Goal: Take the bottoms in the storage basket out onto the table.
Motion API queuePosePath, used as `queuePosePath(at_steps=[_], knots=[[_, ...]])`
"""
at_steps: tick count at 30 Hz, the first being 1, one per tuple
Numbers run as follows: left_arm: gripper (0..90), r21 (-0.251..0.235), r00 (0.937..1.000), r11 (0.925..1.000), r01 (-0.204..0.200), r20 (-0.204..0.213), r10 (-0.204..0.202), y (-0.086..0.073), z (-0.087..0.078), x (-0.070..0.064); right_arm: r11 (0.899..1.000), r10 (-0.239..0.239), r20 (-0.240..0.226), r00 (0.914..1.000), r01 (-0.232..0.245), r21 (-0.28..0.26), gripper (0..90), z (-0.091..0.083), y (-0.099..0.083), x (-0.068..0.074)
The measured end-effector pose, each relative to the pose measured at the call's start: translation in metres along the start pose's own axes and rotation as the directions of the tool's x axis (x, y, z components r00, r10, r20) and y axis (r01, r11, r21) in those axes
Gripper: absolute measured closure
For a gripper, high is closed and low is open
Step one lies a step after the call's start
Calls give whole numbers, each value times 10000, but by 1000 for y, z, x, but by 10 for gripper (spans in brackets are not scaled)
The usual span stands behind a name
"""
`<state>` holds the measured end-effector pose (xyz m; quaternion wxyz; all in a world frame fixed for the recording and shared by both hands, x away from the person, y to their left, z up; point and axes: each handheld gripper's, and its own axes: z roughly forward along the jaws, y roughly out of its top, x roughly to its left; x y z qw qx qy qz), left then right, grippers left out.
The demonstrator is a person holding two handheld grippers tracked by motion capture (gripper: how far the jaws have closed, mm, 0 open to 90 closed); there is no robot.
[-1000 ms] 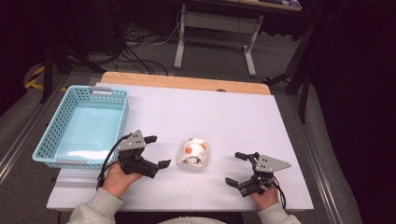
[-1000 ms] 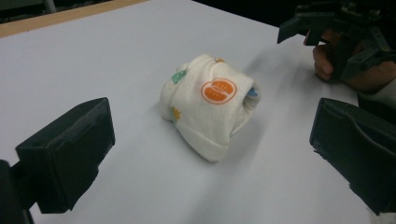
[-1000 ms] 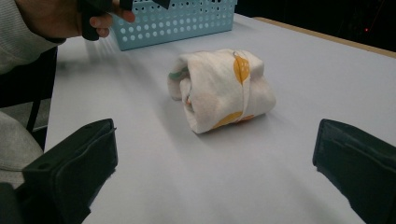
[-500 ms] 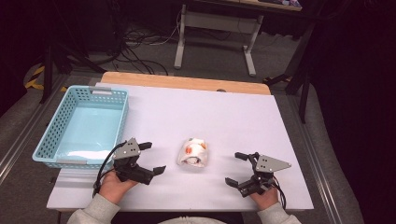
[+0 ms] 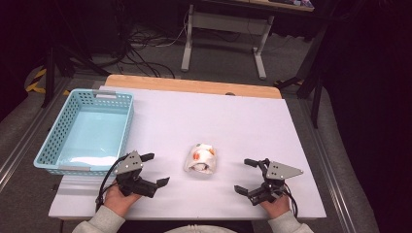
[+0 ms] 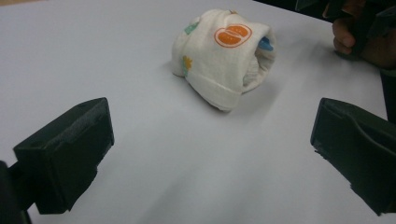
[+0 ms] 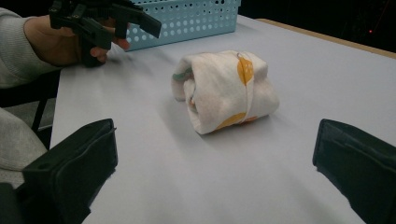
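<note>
- So the left claw point(image 5: 154, 169) has backed off from the rolled-up cloth bundle point(image 5: 200, 159). A second ago it sat closer in on the bundle's left side, now it's pulled down toward my edge of the white surface point(image 5: 204, 111), clearly apart from the bundle.
- Right claw point(image 5: 249, 175) hasn't budged as far as I can tell, same spot off to the bundle's right.
- My read: nothing is gripped, so the bundle is just sitting there, and this looks like a reset before lining up a real grab. Can't call any step done yet.
- Left claw state: jaws spread wide and empty. In the left gripper view the bundle point(image 6: 223, 53) sits ahead, between the two jaws but well short of them. No contact.
- Right claw state: also released, wide open, nothing in it. In the right gripper view the bundle point(image 7: 224, 88) sits out front between the jaws, not touching.
- The bundle is white with orange fruit prints, lying on its side roughly mid-surface, between the two claws.
- The blue perforated basket point(image 5: 50, 145) sits off to the bundle's left and looks empty. If that's the destination, the left claw is the nearer one to it.
</note>
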<state>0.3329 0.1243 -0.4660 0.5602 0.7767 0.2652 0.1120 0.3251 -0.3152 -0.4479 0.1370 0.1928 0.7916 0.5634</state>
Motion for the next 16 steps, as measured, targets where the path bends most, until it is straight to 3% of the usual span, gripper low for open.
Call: queuePosePath(at_steps=[16], knots=[[5,160,9999,9997,-164,44,163,-1,2,-1,10000,-28,-60,10000,28,-2,6,0,0,0]])
